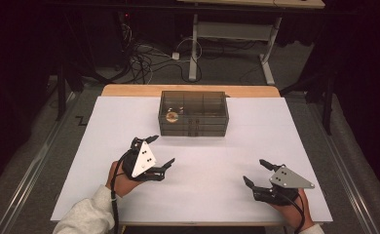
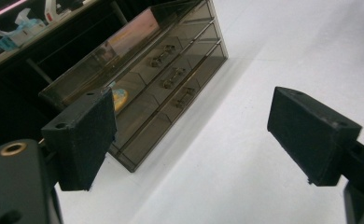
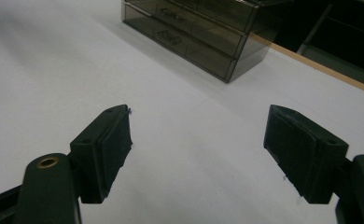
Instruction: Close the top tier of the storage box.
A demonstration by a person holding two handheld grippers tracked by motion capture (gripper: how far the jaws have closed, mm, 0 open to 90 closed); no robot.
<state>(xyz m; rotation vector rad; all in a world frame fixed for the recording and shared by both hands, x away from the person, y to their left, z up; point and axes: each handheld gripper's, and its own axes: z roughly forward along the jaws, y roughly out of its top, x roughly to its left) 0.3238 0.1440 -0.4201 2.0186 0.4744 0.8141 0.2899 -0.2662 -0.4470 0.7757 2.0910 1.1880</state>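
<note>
Left gripper (image 1: 160, 149) held wide open, empty, just in front of the smoked drawer box (image 1: 193, 113), near its left corner. Right gripper (image 1: 256, 172) also spread open and empty, well apart from box, low over the white table (image 1: 212, 165). Box sat at table's far middle, drawers shut, small round orange item (image 1: 171, 116) inside left compartment.
</note>
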